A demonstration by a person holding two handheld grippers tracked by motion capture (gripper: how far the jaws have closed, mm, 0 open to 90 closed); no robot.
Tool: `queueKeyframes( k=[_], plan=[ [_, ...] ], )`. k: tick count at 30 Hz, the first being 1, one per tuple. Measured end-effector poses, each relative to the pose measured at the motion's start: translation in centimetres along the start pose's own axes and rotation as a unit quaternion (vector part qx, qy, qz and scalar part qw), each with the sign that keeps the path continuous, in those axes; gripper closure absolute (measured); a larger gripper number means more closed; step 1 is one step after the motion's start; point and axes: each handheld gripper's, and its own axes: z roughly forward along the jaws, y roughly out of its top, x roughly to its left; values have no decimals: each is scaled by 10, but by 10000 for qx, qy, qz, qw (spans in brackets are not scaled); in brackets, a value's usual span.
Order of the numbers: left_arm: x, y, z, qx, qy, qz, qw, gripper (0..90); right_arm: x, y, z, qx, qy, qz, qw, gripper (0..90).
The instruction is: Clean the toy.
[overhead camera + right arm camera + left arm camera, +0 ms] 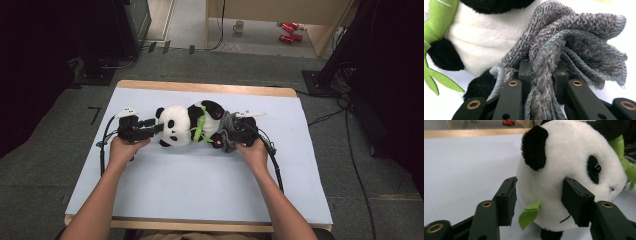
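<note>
Centrally, plush panda [187, 125] lies sideways; left gripper [539, 200] spread wide astride its head, right gripper [541, 75] clamping grey cloth [574, 45] against its rump.

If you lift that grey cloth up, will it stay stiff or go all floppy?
Probably floppy: the grey towel bunches in soft folds where the right hand-held gripper pinches it. Likely light, and its looped terry surface should not slip easily.

High view looks down; both gripper views closely share the panda [187, 125].
</note>
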Motion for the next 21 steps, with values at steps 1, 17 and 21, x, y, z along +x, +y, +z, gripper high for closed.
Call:
queueKeyframes(
  k=[1, 17, 21],
  plan=[
    [0, 1, -3, 19, 1, 35, 10000, 437, 0, 0, 0, 3, 4, 15, 10000, 752],
    [2, -13, 6, 292, -299, 118, 9991, 419, -9, 1, 0, -96, -71, 99, 9999, 705],
    [6, -13, 7, 185, -184, 8, 9997, 444, -22, 1, -8, 13, -261, 276, 9993, 726]
  ],
)
